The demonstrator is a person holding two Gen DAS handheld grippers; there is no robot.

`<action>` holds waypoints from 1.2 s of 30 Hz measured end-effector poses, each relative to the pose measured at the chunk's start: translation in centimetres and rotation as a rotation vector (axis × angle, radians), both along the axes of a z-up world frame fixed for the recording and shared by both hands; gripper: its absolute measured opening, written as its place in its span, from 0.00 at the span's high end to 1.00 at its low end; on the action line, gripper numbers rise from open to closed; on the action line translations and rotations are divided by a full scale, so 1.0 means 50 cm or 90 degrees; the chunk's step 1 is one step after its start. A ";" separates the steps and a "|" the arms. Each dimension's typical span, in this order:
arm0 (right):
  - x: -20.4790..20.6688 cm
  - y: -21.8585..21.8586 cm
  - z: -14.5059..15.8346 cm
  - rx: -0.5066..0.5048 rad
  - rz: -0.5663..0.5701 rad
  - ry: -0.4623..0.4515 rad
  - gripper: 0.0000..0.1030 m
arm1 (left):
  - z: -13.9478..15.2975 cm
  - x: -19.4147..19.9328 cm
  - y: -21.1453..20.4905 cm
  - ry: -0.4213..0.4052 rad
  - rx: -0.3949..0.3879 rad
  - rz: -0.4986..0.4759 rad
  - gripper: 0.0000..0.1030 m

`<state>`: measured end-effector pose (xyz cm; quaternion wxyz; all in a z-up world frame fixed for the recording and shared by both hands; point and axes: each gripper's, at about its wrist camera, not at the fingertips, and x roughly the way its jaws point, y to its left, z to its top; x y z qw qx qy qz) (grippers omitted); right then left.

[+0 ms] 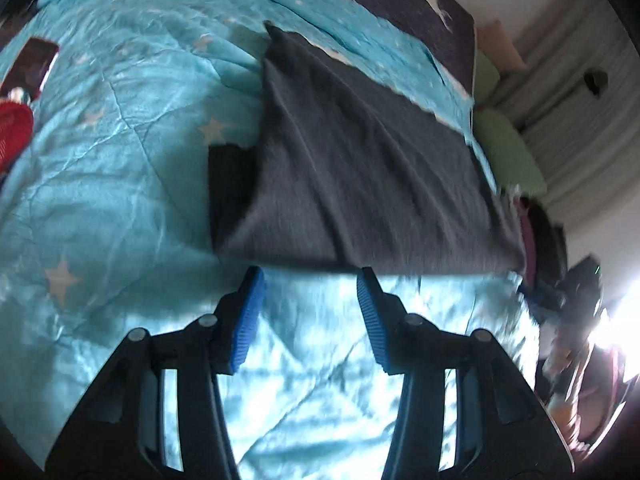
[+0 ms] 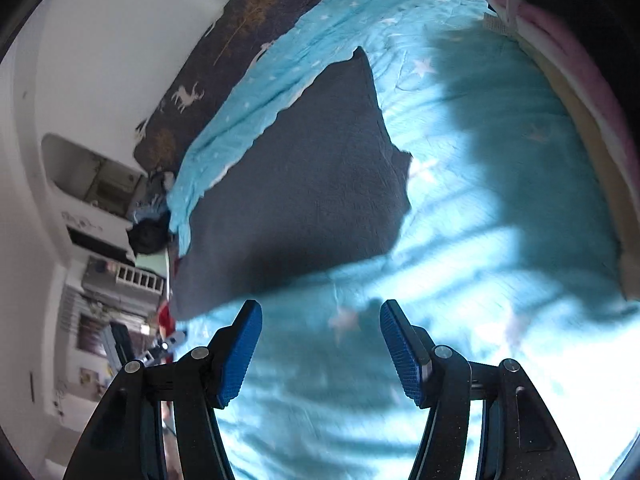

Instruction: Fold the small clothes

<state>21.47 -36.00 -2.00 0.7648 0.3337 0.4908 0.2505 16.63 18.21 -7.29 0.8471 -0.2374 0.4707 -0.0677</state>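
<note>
A dark grey garment [image 1: 352, 168] lies flat on the turquoise star-print quilt [image 1: 120, 152], with a black part showing at its left edge. My left gripper [image 1: 310, 312] hovers just short of the garment's near edge, its blue pads [image 1: 248, 320] apart and nothing between them. In the right wrist view the same grey garment [image 2: 304, 192] spreads ahead and to the left over the quilt [image 2: 500, 200]. My right gripper [image 2: 320, 344] is open too, pads [image 2: 402, 352] wide, only quilt beneath.
A phone [image 1: 30, 66] and a red item [image 1: 12, 132] lie at the quilt's left side. Green pillows [image 1: 504, 144] sit beyond the bed edge on the right. A dark deer-print blanket [image 2: 192, 92] borders the quilt, with shelves [image 2: 100, 208] by the wall.
</note>
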 end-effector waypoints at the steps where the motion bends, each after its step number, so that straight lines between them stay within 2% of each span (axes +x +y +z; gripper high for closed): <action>1: 0.012 0.005 -0.006 0.007 -0.012 0.010 0.39 | -0.003 0.008 0.007 -0.002 -0.018 0.016 0.52; 4: 0.045 0.019 -0.026 0.052 -0.031 0.042 0.37 | -0.012 0.030 0.023 -0.005 -0.068 0.054 0.52; 7: 0.065 0.026 -0.033 0.096 -0.055 0.041 0.36 | -0.021 0.043 0.041 -0.004 -0.126 0.095 0.54; 8: 0.073 0.024 -0.037 0.108 -0.057 0.040 0.36 | -0.023 0.046 0.050 -0.006 -0.146 0.112 0.61; 9: 0.082 0.029 -0.039 0.113 -0.057 0.044 0.40 | -0.025 0.048 0.055 -0.010 -0.155 0.125 0.89; 10: 0.086 0.028 -0.041 0.109 -0.061 0.047 0.70 | -0.024 0.052 0.058 -0.015 -0.158 0.125 0.90; 11: 0.091 0.032 -0.040 0.092 -0.069 0.045 0.95 | -0.022 0.051 0.059 -0.021 -0.158 0.130 0.90; 14: 0.090 0.031 -0.025 0.061 -0.085 0.039 0.96 | 0.004 0.031 0.060 -0.050 -0.149 0.136 0.91; 17: 0.065 0.023 0.029 0.022 -0.093 -0.026 0.96 | 0.054 -0.011 0.059 -0.097 -0.151 0.122 0.91; 20: 0.034 0.014 0.079 0.022 -0.080 -0.080 0.96 | 0.117 -0.055 0.031 -0.140 -0.097 0.097 0.91; 23: -0.016 0.004 0.110 0.042 -0.067 -0.111 0.96 | 0.163 -0.115 0.007 -0.154 -0.055 0.064 0.91; 26: -0.088 -0.006 0.115 0.029 -0.053 -0.112 0.96 | 0.164 -0.194 0.009 -0.137 -0.048 0.059 0.91; 30: -0.219 -0.036 0.083 0.036 -0.046 -0.077 0.96 | 0.121 -0.307 0.011 -0.086 -0.072 0.070 0.91; 34: -0.326 -0.046 0.043 0.027 -0.044 -0.036 0.96 | 0.076 -0.391 0.002 -0.020 -0.058 0.086 0.91; 36: -0.367 -0.037 0.029 0.001 -0.032 -0.024 0.95 | 0.053 -0.419 0.007 0.003 -0.059 0.094 0.91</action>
